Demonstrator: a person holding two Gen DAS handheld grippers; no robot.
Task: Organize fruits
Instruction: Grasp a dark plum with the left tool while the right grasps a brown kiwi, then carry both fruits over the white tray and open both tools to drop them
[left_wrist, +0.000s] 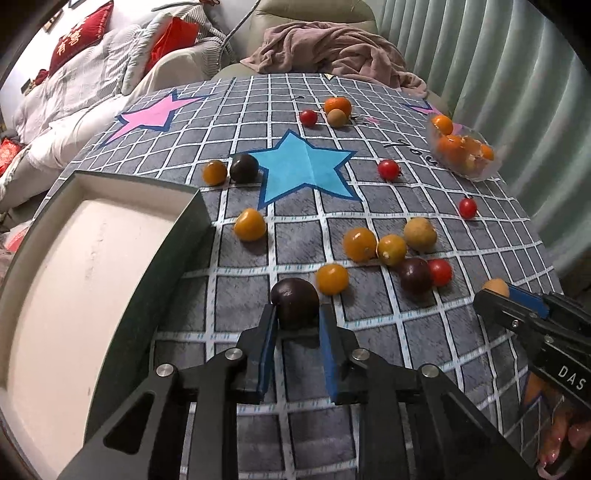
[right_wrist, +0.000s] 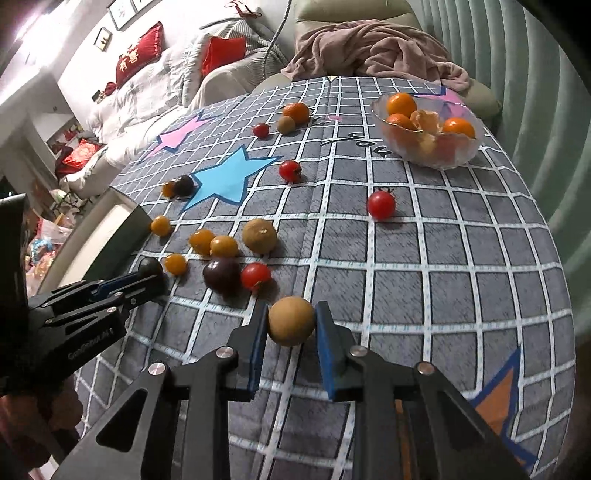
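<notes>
We have the left gripper (left_wrist: 295, 314) clamped on a dark purple fruit (left_wrist: 294, 301) just beside the green tray (left_wrist: 177, 258), which lies at nine o'clock. Our right gripper (right_wrist: 290, 322) is closed on a tan longan (right_wrist: 291, 320); its body reads "DAS". The cloth (right_wrist: 424, 258) reads "you". The glass bowl (right_wrist: 458, 155) sits at one o'clock, near the table's far edge.
</notes>
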